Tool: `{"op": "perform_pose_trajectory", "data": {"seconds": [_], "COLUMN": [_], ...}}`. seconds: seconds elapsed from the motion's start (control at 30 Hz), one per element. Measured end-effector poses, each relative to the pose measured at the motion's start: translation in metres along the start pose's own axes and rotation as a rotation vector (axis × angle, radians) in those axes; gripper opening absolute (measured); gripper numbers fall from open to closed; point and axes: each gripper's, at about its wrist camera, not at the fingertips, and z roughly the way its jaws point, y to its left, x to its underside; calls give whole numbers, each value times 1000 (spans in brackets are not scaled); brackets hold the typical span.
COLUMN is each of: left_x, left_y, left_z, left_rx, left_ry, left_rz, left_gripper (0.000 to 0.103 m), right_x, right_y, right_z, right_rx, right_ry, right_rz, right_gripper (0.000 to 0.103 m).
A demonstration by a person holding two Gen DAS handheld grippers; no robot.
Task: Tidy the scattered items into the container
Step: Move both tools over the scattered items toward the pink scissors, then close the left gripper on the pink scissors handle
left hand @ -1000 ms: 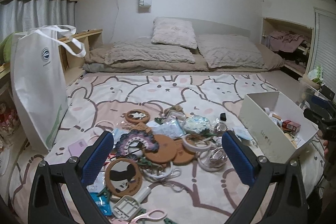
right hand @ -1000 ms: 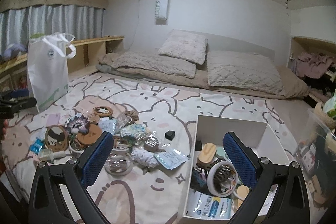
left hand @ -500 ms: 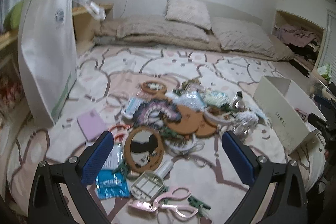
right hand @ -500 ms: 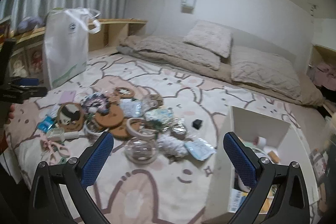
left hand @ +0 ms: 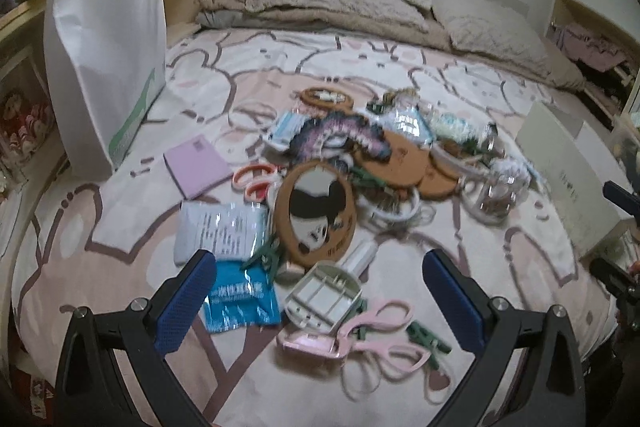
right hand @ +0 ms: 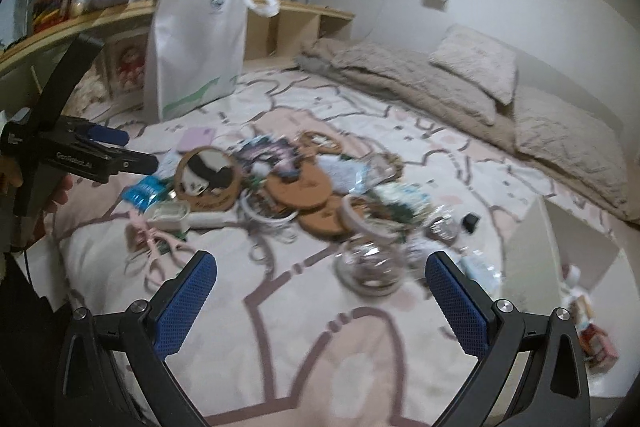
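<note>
Hovering wide open and empty, the left gripper (left hand: 314,291) hangs over the bed's near edge, jaws bracketing a white plastic tray (left hand: 322,297) and pink scissors (left hand: 372,333), presumably lining up a pick. Beyond, the right gripper (right hand: 320,283), likewise spread, faces a glass jar (right hand: 370,265); the white container (left hand: 568,171) waits at the bed's right edge.

Bare bedspread (right hand: 280,339) lies open between the right gripper (right hand: 320,291) and the pile (right hand: 304,183). Scissors (left hand: 372,331) and a tray (left hand: 324,299) crowd the left gripper (left hand: 316,291). A bag (left hand: 106,39) blocks the left side; the box (left hand: 568,175) walls the right.
</note>
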Motion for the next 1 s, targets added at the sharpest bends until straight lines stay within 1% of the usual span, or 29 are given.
{"op": "perform_pose_trajectory", "data": {"seconds": [0.13,0.23,0.37,0.53,0.73,1.0], "left_x": [10,16,22,27,32,37], "left_y": [0,1,2,7,10,3], "left_z": [11,17,26,36,46,59], "left_rx": [-29,-27,-42,-29,-17,-7], "left_ry": [55,90,123,184,229,259], "left_rz": [19,16,13,-16,-43,-25], "left_gripper": [103,103,103,103,103,103], "right_x": [13,21,27,33,40,43], "right_y": [20,34,54,72,89,100], "right_z": [18,28,40,54,69,88], "right_rx": [-56,-87,-102,-132,-137,-148], "right_ry": [32,49,71,105,140,170], "right_rz": [11,5,-23,-30,-78,-97], "right_gripper": [103,103,103,103,103,103]}}
